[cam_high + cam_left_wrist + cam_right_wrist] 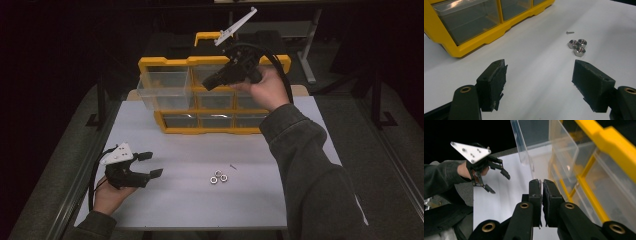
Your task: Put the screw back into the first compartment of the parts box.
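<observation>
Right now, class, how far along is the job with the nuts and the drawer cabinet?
Done: the top-left drawer of the yellow cabinet stands pulled out. In hand: the right gripper, jaws shut, hangs beside that drawer; I cannot tell whether it pinches anything. Left: three nuts and a small screw lie on the table, near the open left gripper.

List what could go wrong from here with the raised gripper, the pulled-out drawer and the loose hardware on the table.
1. The right gripper is shut on what looks like a small toothed part, right beside the clear drawer that is pulled out; a slip may drop it outside the drawer.
2. The drawer juts far out of the yellow organizer; a bump might tip it out.
3. The three nuts and small screw lie loose; the open left gripper might scatter them.
</observation>
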